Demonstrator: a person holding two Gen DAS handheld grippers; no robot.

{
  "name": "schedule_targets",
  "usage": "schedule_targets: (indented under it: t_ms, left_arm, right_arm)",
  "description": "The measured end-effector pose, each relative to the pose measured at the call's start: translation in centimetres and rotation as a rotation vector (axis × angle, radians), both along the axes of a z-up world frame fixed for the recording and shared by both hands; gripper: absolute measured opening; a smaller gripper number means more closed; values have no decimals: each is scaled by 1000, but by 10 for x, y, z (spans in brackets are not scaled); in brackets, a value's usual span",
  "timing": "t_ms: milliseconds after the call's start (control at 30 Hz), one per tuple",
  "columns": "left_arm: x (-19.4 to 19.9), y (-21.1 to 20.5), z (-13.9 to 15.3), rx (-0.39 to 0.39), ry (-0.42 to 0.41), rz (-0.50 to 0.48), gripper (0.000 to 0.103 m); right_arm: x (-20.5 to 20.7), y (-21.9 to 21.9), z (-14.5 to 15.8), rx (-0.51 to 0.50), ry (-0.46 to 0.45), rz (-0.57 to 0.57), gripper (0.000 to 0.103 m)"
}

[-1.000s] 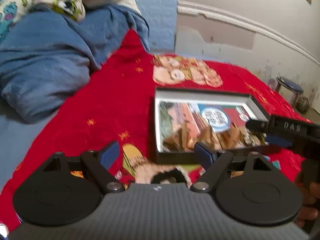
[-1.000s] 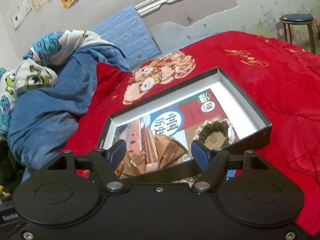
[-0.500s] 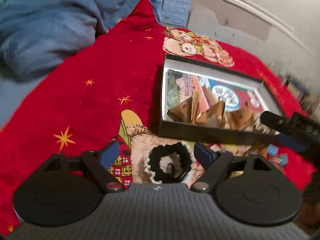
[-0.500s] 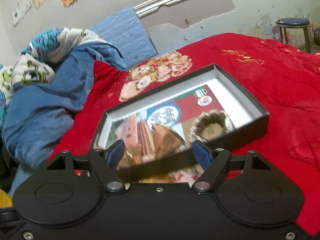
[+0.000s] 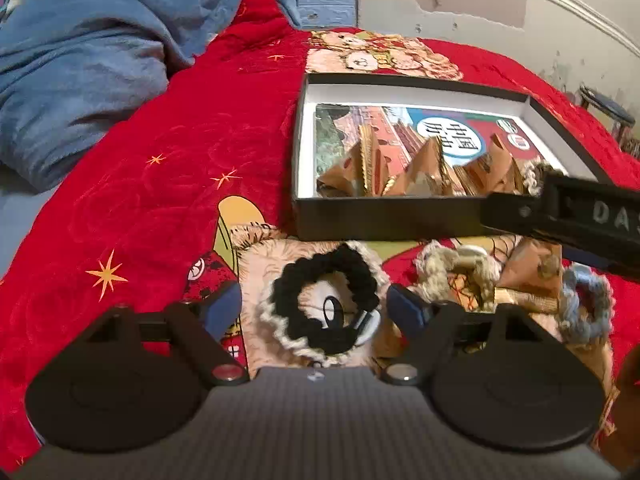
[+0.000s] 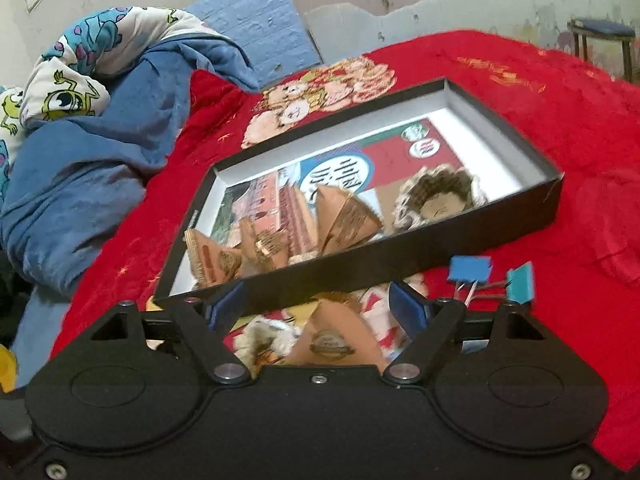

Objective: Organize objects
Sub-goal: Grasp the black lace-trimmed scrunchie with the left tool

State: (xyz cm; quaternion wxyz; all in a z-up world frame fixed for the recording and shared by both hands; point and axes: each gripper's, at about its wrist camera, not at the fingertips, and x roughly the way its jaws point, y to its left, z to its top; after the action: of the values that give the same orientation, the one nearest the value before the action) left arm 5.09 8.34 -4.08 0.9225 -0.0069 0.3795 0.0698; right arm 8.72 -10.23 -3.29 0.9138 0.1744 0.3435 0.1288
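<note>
Your left gripper [image 5: 314, 306] stands with its jaws spread wide, grasping nothing. The black hair tie [image 5: 326, 306] lies flat on the red blanket [image 5: 160, 160] directly between and just ahead of the fingertips, not yet touched by either finger.

Your right gripper [image 6: 314, 306] is likewise spread and empty. A brown paper packet [image 6: 332, 340] sits just beneath and between its fingers; two blue clips [image 6: 492, 274] lie just off its right finger.

The black box [image 5: 384, 220] lies straight ahead of both tools, already holding several brown packets [image 5: 420, 168] and one brown hair tie [image 6: 438, 196].

Judgement: the step in hand is the pickup of the next loose items for the box. The next move calls for you to lower the left tool until the fingers straddle one side of the hair tie's ring, then close. The soft ring may slip or snag the blanket if pinched too shallow.
</note>
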Motion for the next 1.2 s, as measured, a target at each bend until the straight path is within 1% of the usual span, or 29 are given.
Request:
schedule_targets:
  t_ms: [67, 200, 300, 333, 367, 400, 433, 467, 500, 567, 600, 700, 800, 900, 1000, 1100, 1200]
  left_arm:
    - [-1, -2, 0, 5, 3, -6, 83]
    - [-1, -2, -2, -11, 13, -3, 78]
    - [0, -1, -4, -23, 8, 2, 68]
    - [0, -1, -4, -33, 3, 7, 62]
    - [1, 0, -5, -44, -1, 12, 57]
    - [1, 1, -5, -54, -6, 17, 55]
    - [1, 1, -5, -57, -8, 25, 51]
    - [1, 2, -5, -60, -13, 39, 44]
    - [1, 3, -5, -61, -17, 47, 40]
    - [2, 3, -5, -62, -21, 58, 25]
    - [2, 4, -4, -65, -24, 62, 23]
    - [2, 5, -3, -70, -23, 63, 23]
    - [2, 5, -2, -58, -22, 63, 23]
    - [2, 3, -3, -44, -22, 64, 23]
    - [2, 2, -2, -27, -25, 68, 23]
    - [1, -2, -1, 13, -27, 71, 23]
    - [1, -1, 1, 13, -31, 75, 24]
  right_arm:
    - [0, 4, -1, 10, 3, 14, 78]
    - [-1, 10, -1, -7, 1, 20, 78]
    - [1, 8, -3, -6, 17, 10, 78]
    - [2, 7, -4, -4, 27, 5, 78]
    - [3, 5, -6, 5, 38, 2, 78]
    - [4, 2, -7, 33, 52, 3, 78]
    - [5, -1, -10, 60, 66, 4, 78]
    - [7, -4, -12, 88, 79, 4, 78]
    - [8, -6, -13, 102, 87, 6, 78]
    - [9, -4, -13, 84, 90, 23, 77]
    - [10, -3, -13, 73, 92, 24, 77]
    - [9, -1, -13, 66, 90, 28, 78]
    - [9, -2, -13, 76, 88, 24, 77]
    - [9, -3, -14, 75, 86, 17, 75]
    - [9, -3, -13, 51, 86, -3, 73]
    - [7, -4, -11, 17, 76, -20, 73]
    - [7, -3, -12, 6, 78, -8, 73]
